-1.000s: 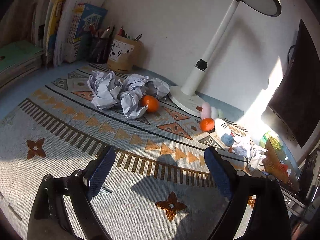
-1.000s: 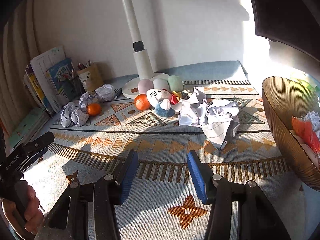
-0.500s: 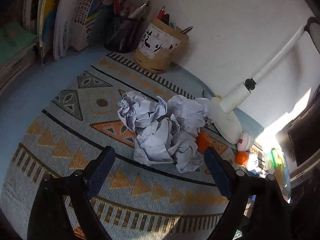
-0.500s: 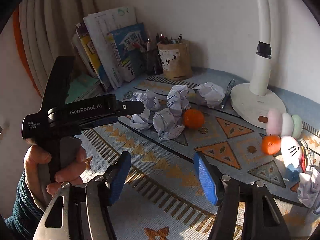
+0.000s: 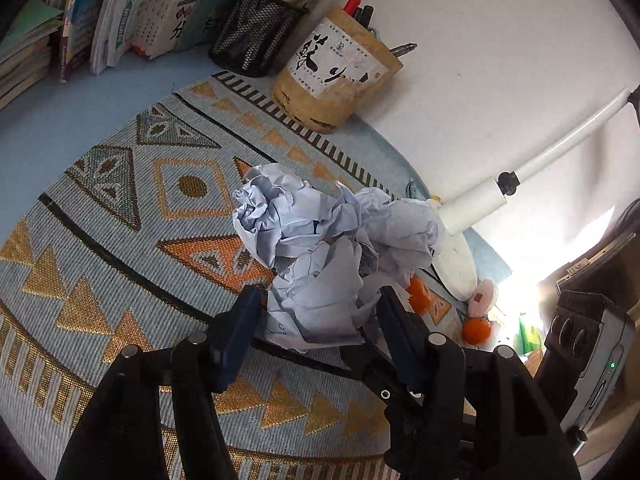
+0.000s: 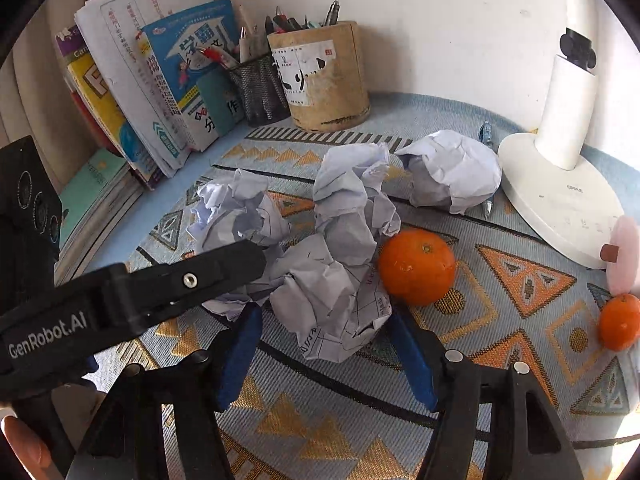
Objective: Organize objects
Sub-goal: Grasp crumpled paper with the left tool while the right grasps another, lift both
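Both claws are reaching low over the patterned mat on the bench, converging on the heap of crumpled paper balls at its middle. The left claw is tilting down from the near side, its blue-padded fingers standing apart on either side of the nearest crumpled paper ball; whether the pads are touching the paper cannot be told. In the right wrist view, the left claw's black body, marked GenRobot.AI, is crossing in from the left with its tip lying against the leftmost paper ball.

The right claw is likewise angling downward, fingers spread wide around the near paper ball without clamping it. An orange is sitting just right of that ball, touching the paper, and a second orange is lying well apart at the far right edge. Another paper ball is resting farther back, beside the white lamp base, with a pen partly under it.

Against the far wall a bamboo pen holder and a black mesh pen cup are standing side by side, with books leaning to their left.
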Available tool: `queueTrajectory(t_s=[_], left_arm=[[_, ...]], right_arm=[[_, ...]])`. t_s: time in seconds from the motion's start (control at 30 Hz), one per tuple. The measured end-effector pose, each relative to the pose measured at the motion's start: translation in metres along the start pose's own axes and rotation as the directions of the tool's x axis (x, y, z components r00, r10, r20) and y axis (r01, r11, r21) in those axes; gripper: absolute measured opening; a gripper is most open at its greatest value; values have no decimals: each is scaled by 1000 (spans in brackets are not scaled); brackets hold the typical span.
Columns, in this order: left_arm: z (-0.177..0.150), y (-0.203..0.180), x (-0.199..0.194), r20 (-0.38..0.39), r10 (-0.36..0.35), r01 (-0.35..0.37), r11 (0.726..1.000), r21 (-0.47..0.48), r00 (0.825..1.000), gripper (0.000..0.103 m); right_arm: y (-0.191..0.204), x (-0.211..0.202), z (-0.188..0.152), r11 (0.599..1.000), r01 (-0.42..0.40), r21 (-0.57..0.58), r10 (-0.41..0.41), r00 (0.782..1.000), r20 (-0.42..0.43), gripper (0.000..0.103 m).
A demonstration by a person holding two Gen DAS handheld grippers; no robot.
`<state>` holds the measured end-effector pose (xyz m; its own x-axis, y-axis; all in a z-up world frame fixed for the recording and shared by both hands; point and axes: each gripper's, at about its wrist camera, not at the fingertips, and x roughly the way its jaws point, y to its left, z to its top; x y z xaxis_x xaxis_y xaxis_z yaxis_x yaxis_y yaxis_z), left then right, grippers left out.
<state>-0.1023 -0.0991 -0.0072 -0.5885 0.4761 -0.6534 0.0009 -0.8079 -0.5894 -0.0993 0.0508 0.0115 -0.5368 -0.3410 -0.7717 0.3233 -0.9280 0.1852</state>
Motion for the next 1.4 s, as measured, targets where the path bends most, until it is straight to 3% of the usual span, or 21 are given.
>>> queueTrajectory(t_s=[0.03, 0.13, 0.33, 0.53, 0.7, 0.8, 0.93, 1.0, 1.07, 1.13, 1.2, 1.4], left_arm=[[-1, -2, 1, -1, 10, -10, 1000, 9, 1000, 47], [-5, -6, 2, 9, 34, -34, 999, 40, 999, 41], [-23, -29, -10, 58, 10, -18, 990, 140, 998, 40], [-93, -101, -40, 57, -45, 23, 940, 342, 997, 40], [-163, -157, -55, 16, -101, 83, 889, 450, 995, 40], [-196, -182, -50, 33, -69, 43, 864, 501, 997, 40], [-220, -200, -38, 112, 0, -62, 834, 548, 994, 40], [-224, -203, -30, 94, 31, -78, 833, 547, 995, 40], [-226, -204, -26, 90, 36, -80, 834, 546, 995, 40], [-229, -206, -24, 107, 50, -102, 818, 566, 993, 40], [-231, -206, -27, 105, 26, -82, 814, 575, 994, 40], [-232, -206, -27, 96, 23, -74, 814, 575, 995, 40]], right_arm=[[1, 1, 0, 1000, 19, -2, -19, 1000, -1, 52], [-3, -1, 1, 1000, 24, 9, -24, 1000, 18, 46], [-12, -36, -18, 999, -17, 35, 16, 999, 38, 46], [-43, -129, -75, 999, 8, 50, -13, 995, 98, 46], [-86, -207, -146, 988, 127, 89, -139, 980, 144, 47], [-105, -229, -185, 978, 199, 58, -205, 970, 129, 47], [-123, -238, -228, 960, 279, 17, -278, 952, 127, 48], [-132, -237, -242, 958, 285, 23, -286, 951, 116, 48], [-137, -239, -251, 961, 274, 29, -276, 953, 123, 49], [-142, -240, -254, 963, 264, 57, -270, 954, 130, 58], [-149, -240, -258, 974, 198, 109, -211, 970, 120, 65], [-152, -239, -261, 954, 161, 253, -197, 972, 125, 67]])
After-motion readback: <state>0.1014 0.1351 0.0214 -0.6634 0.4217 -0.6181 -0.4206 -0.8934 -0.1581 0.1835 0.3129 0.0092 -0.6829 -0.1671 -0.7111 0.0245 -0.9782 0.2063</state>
